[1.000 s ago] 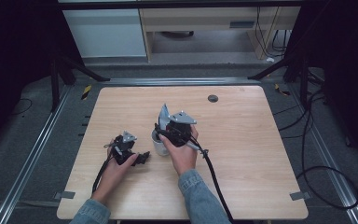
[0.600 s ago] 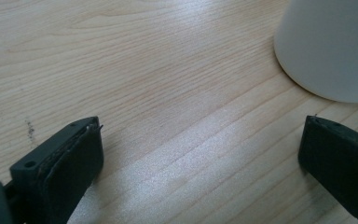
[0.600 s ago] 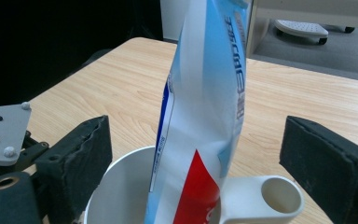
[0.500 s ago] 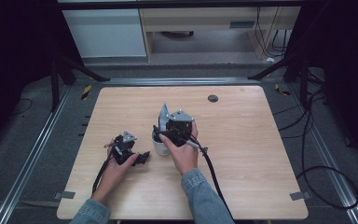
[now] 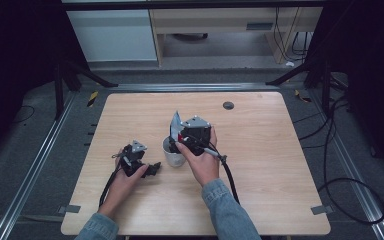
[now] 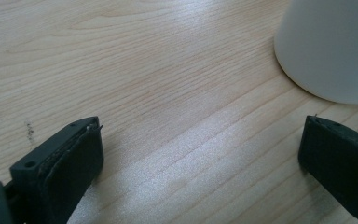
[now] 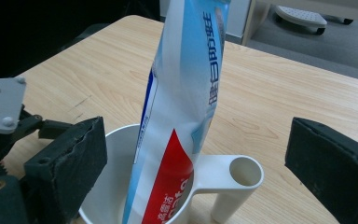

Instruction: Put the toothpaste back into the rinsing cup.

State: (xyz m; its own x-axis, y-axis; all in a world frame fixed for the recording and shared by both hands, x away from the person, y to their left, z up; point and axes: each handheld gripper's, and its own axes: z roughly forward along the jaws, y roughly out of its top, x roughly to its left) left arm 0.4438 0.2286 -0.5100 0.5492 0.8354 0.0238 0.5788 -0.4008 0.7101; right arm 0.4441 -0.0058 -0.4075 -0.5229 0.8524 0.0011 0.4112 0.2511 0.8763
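Observation:
A toothpaste tube (image 7: 186,93), blue, white and red, stands tilted in a white cup (image 7: 116,186) with a side handle (image 7: 242,172). My right gripper (image 7: 196,130) is open, its jaws wide on either side of the tube and cup and touching neither. From above, the tube (image 5: 175,125) rises out of the cup (image 5: 172,157) under my right gripper (image 5: 177,139). My left gripper (image 5: 155,167) rests low on the table just left of the cup. It is open (image 6: 203,123) with bare wood between its jaws and the cup (image 6: 331,46) ahead to the right.
The wooden table (image 5: 280,150) has a small black round disc (image 5: 228,105) near its far edge. Cables trail from both grippers toward the near edge. Dark floor, metal rails and a cabinet lie beyond the table.
The right gripper has shifted slightly above the cup. The tube stays standing in the cup, and the left hand has not moved.

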